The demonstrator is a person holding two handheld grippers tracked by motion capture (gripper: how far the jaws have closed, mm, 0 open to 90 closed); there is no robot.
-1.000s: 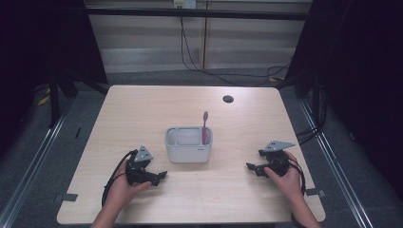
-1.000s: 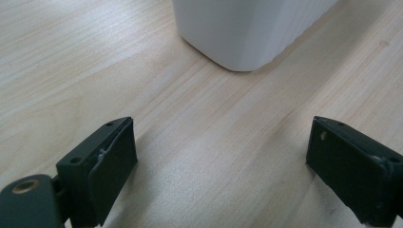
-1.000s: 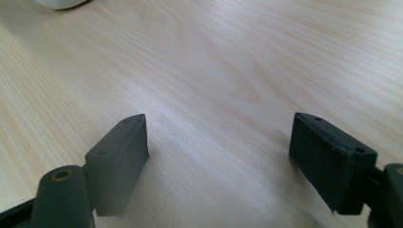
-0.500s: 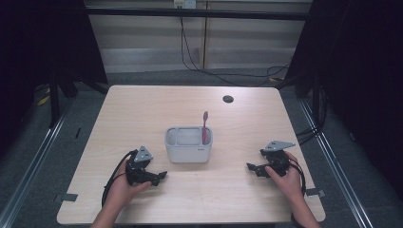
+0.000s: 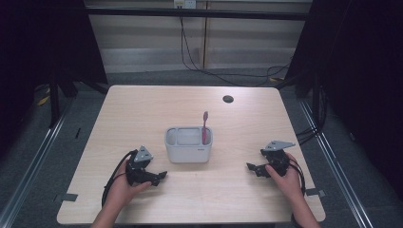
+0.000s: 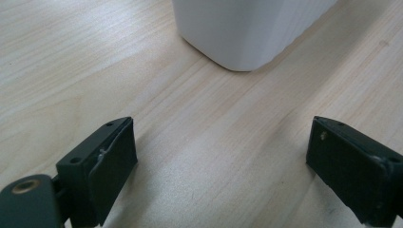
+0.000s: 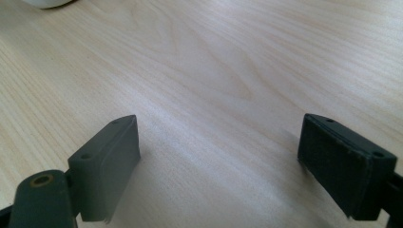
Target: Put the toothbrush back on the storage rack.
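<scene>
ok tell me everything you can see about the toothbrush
The toothbrush is slim and pinkish-red, plastic by the look of it. It stands nearly upright in the right-hand compartment of the white holder at the middle of the table, its upper part rising above the rim. Its lower end is hidden inside. Neither gripper touches it; its details are too small to tell.

On the pale wooden counter (image 5: 142,114) a white two-compartment plastic caddy (image 5: 188,145) holds an upright pink toothbrush (image 5: 205,127) in its right compartment, between the left hand-held gripper (image 5: 160,175) and right hand-held gripper (image 5: 250,166).
</scene>
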